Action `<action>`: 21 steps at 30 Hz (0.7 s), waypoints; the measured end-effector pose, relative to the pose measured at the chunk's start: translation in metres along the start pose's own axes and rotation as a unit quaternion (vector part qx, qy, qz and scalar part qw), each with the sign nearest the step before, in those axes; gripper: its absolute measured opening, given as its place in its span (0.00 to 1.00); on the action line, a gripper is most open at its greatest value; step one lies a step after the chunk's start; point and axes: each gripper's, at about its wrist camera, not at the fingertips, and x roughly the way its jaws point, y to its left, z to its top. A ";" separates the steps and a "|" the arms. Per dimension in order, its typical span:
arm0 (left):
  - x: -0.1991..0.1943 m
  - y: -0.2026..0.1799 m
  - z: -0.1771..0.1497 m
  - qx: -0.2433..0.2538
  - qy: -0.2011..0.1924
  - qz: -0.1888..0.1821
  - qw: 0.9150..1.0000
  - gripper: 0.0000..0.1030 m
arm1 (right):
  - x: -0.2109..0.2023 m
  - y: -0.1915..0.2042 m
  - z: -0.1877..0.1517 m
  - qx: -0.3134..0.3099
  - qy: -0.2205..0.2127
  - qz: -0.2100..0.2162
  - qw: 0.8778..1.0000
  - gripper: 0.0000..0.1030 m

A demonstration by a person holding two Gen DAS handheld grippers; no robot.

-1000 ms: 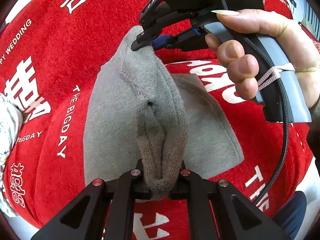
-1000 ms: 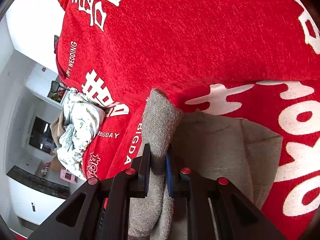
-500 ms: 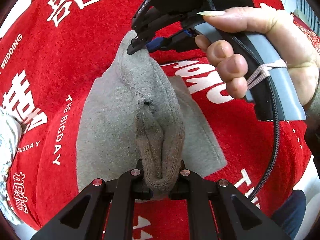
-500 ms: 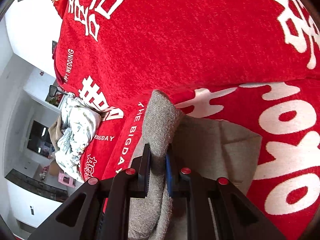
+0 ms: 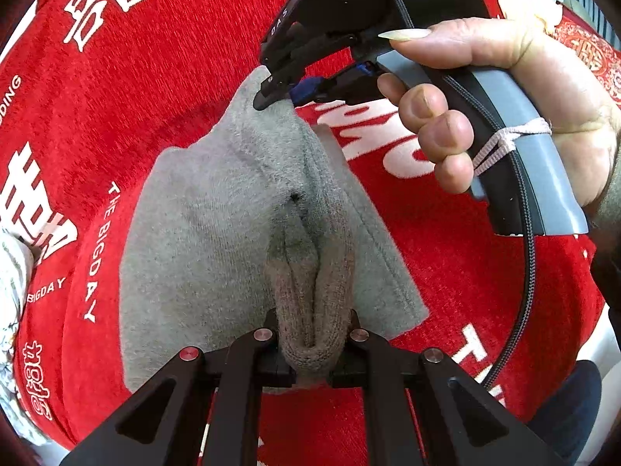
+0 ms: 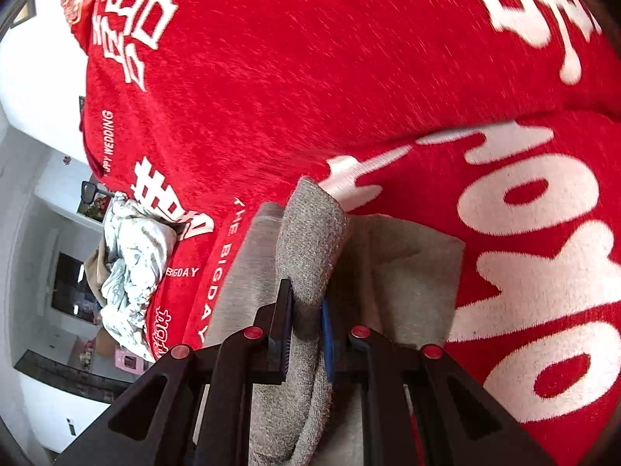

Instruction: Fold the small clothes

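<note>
A: Where is the grey garment?
B: Center frame on the red blanket, ridge lifted.
A: Fingers?
B: Left gripper and right gripper both pinch it. Fold half made, laying down remains.

A home: red wedding blanket, crumpled laundry, a wall shelf.

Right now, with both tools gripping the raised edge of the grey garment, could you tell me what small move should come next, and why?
Probably carry the pinched edge across and lower it onto the flat half. The left tool and right tool each clamp one end of the grey garment, whose ridge stands above the red blanket while the rest lies flat, so the fold looks only half made.
</note>
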 end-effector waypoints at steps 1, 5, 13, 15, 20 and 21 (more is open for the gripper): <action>0.003 0.000 -0.001 0.000 0.003 0.001 1.000 0.09 | 0.003 -0.003 -0.001 0.004 0.000 0.000 1.000 0.14; 0.009 0.000 -0.003 -0.003 0.008 0.000 1.000 0.09 | 0.009 -0.012 -0.005 0.012 -0.001 -0.001 1.000 0.14; 0.019 0.008 -0.002 -0.016 0.011 -0.018 1.000 0.09 | 0.004 -0.016 -0.006 0.006 -0.006 -0.015 1.000 0.14; 0.021 0.010 -0.001 -0.019 0.012 -0.020 1.000 0.09 | 0.006 -0.018 -0.007 0.008 -0.006 -0.017 1.000 0.14; 0.024 0.012 -0.001 -0.021 0.008 -0.025 0.999 0.09 | 0.007 -0.022 -0.008 0.016 -0.007 -0.018 1.000 0.14; 0.024 0.012 -0.001 -0.022 0.007 -0.027 0.999 0.09 | 0.007 -0.023 -0.008 0.017 -0.007 -0.019 1.000 0.14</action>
